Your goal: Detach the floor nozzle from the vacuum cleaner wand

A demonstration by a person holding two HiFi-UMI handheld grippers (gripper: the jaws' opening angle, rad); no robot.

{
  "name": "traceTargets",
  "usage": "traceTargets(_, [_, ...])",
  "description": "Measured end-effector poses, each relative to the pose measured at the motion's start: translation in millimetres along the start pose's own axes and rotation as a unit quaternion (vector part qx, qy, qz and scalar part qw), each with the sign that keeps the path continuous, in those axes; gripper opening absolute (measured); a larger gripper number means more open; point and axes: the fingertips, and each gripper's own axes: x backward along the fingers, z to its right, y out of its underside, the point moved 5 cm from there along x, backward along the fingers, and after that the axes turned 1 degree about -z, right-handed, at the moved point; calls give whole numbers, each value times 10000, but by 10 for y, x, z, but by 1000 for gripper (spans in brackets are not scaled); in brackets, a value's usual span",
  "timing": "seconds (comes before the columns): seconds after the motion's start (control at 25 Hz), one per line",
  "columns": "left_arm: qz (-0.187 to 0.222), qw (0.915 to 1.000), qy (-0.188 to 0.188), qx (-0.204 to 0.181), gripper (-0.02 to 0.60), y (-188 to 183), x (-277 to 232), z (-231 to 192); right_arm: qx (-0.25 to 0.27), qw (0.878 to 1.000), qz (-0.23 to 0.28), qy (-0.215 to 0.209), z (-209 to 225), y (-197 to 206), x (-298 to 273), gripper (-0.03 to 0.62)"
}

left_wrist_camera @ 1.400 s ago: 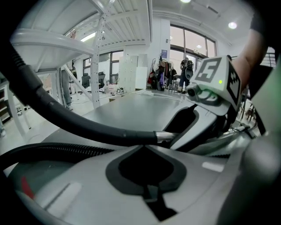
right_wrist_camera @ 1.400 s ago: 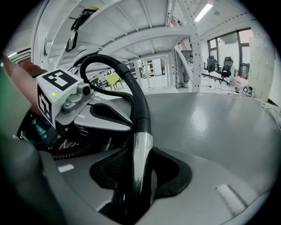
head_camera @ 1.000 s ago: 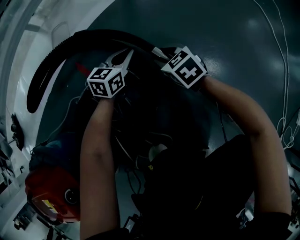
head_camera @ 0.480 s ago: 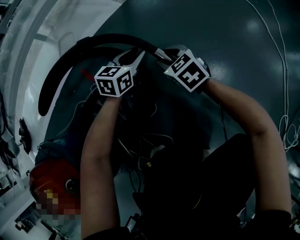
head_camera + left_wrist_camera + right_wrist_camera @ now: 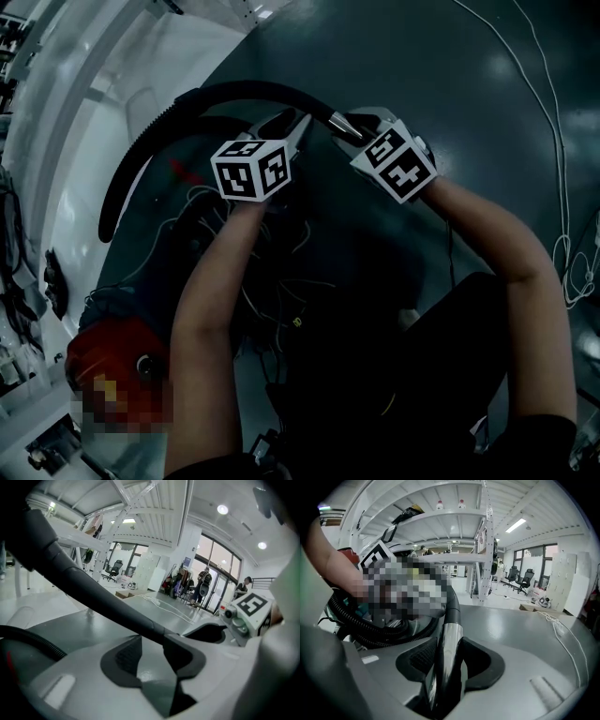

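Grey floor (image 5: pixel 450 84) under all; red vacuum body (image 5: pixel 112 361) near left. From it black hose (image 5: pixel 141 159) arcs far-right into curved black tube (image 5: pixel 93 592), then chrome wand (image 5: pixel 339 122), long axis left-right. Clamped on wand: right gripper (image 5: pixel 450 653), fingers (image 5: pixel 480 658) pressing chrome. Just left of it, left gripper (image 5: pixel 149 651): fingers just opened, about half apart, nothing between; black tube crosses just beyond tips. No view shows floor nozzle.

Bare floor (image 5: pixel 450 56) lies open ahead; the hose (image 5: pixel 125 178) arcs across the left.
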Motion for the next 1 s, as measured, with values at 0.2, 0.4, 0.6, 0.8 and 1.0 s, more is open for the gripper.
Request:
traceTargets(0.2, [-95, 9999, -99, -37, 137, -58, -70, 269, 19, 10000, -1, 89, 90, 91, 191, 170])
traceTargets(0.4, [-45, 9994, -237, 233, 137, -74, -98, 379, 56, 9999, 21, 158, 141, 120, 292, 170])
traceTargets(0.6, [62, 9983, -222, 526, 187, -64, -60, 390, 111, 9996, 60, 271, 123, 123, 383, 170])
traceTargets(0.8, [66, 9959, 197, 881, 258, -69, -65, 477, 83, 9995, 176, 235, 55, 160, 450, 169])
traceTargets(1.0, [46, 9934, 222, 1124, 280, -20, -131, 486, 155, 9994, 137, 270, 13, 240, 468, 169])
